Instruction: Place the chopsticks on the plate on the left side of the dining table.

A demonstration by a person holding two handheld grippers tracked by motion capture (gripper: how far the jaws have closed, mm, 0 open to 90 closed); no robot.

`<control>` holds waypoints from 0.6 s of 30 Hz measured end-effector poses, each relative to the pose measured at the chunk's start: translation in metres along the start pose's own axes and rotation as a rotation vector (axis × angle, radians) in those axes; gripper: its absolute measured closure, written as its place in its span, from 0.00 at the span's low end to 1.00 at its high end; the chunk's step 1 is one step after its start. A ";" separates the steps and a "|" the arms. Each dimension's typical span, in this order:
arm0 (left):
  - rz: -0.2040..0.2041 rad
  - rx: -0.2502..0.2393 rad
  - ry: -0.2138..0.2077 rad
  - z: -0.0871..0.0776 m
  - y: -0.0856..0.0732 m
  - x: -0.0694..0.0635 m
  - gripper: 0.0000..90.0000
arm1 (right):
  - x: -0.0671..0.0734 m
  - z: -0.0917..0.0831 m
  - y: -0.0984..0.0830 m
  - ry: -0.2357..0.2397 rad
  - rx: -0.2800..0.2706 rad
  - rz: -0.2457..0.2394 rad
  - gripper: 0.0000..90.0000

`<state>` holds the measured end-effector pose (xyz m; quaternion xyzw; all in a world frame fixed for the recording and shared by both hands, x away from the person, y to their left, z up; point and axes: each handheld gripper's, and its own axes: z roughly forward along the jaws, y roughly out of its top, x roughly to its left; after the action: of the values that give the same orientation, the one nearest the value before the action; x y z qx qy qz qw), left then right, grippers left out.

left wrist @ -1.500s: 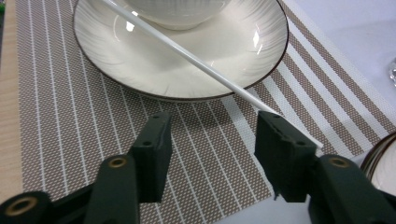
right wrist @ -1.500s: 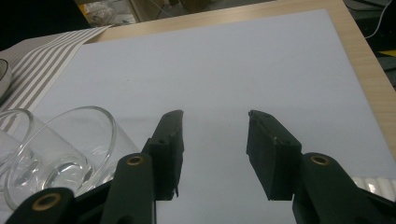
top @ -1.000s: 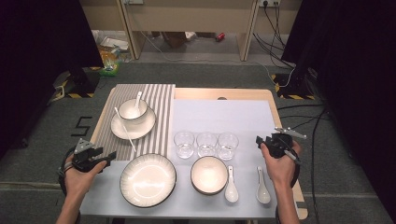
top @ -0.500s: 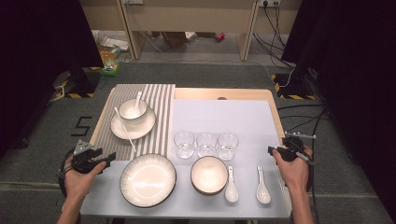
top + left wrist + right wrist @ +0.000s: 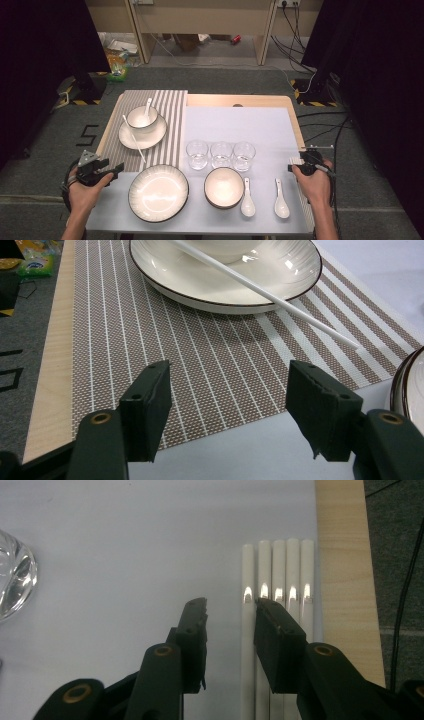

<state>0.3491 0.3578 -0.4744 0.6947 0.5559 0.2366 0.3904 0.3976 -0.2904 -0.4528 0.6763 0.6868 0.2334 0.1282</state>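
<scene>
Chopsticks point(image 5: 277, 570) lie parallel: white, glossy, seemingly five.

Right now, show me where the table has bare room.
Free: the pale mat behind the three glasses, up to the wooden far edge. Crowded: the near row of big plate, bowl and two spoons; also the striped mat.

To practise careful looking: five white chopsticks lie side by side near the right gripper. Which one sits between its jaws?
The chopstick farthest from the table's wooden edge. The right gripper, jaws just closing, straddles it alone; the other four lie beyond the jaw.
</scene>
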 end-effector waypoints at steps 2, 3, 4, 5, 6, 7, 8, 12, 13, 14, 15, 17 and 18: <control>0.000 -0.001 0.001 0.000 0.000 0.000 0.38 | 0.000 0.002 0.000 -0.007 0.009 -0.002 0.74; 0.000 -0.005 0.004 0.000 0.000 0.000 0.38 | 0.000 0.002 0.000 -0.008 0.016 -0.006 0.75; 0.001 -0.006 0.004 0.001 0.000 -0.001 0.38 | 0.000 0.003 0.000 -0.007 0.018 -0.013 0.75; 0.001 -0.009 0.004 0.001 0.000 -0.001 0.38 | 0.001 0.003 0.000 -0.009 0.019 -0.009 0.76; 0.003 -0.001 -0.001 0.000 0.000 -0.001 0.38 | 0.002 0.004 0.000 -0.010 0.023 -0.015 0.76; 0.003 0.000 0.000 0.000 0.000 -0.001 0.38 | 0.002 0.005 0.000 -0.012 0.023 -0.026 0.76; 0.005 -0.001 0.001 0.001 0.000 -0.002 0.38 | 0.002 0.005 0.000 -0.012 0.026 -0.023 0.76; 0.006 -0.002 0.001 0.002 0.000 -0.003 0.38 | 0.004 0.007 0.001 -0.015 0.043 -0.038 0.78; 0.006 -0.003 0.002 0.002 -0.001 -0.003 0.38 | 0.005 0.007 0.001 -0.019 0.048 -0.038 0.78; 0.006 -0.003 0.002 0.002 -0.001 -0.004 0.38 | 0.005 0.007 0.001 -0.018 0.053 -0.043 0.78; 0.006 -0.004 0.002 0.002 -0.001 -0.004 0.38 | 0.005 0.007 0.001 -0.021 0.056 -0.042 0.79; 0.006 -0.007 0.002 0.002 0.000 -0.004 0.38 | 0.006 0.007 0.000 -0.020 0.061 -0.043 0.80; 0.007 -0.002 0.000 0.001 0.000 -0.003 0.38 | 0.007 0.007 0.000 -0.023 0.070 -0.044 0.81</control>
<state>0.3494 0.3541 -0.4747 0.6964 0.5531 0.2386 0.3900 0.4010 -0.2826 -0.4580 0.6676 0.7078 0.1985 0.1176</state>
